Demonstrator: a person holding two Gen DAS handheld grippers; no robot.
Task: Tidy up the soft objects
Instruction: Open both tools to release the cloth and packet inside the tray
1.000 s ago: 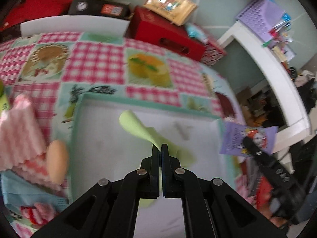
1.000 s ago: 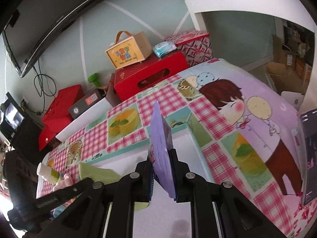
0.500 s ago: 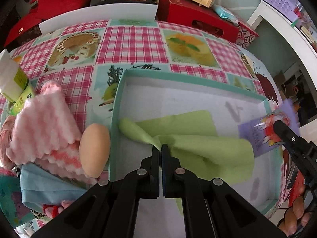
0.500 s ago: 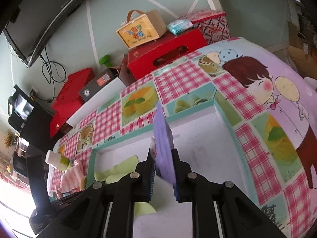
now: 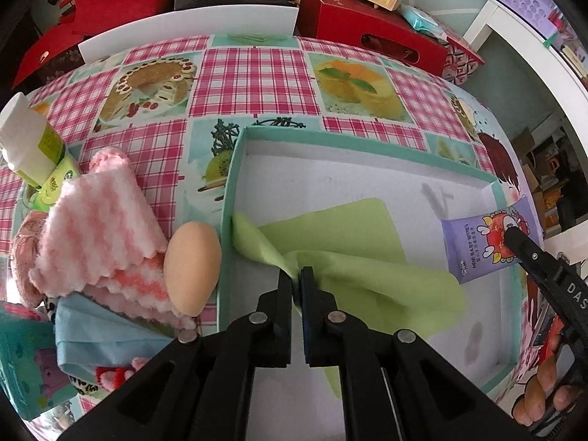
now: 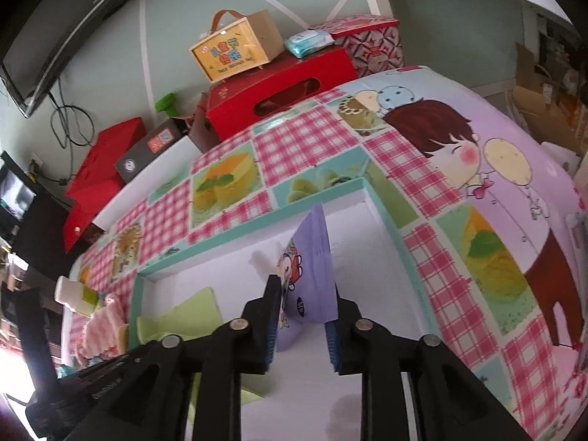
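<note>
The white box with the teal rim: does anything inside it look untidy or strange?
Yes. In the box the green cloth lies crumpled, one corner pinched up by the left gripper. The purple wipes pack stands on edge between the opening jaws of the right gripper. The floor shows grey smudges.
</note>
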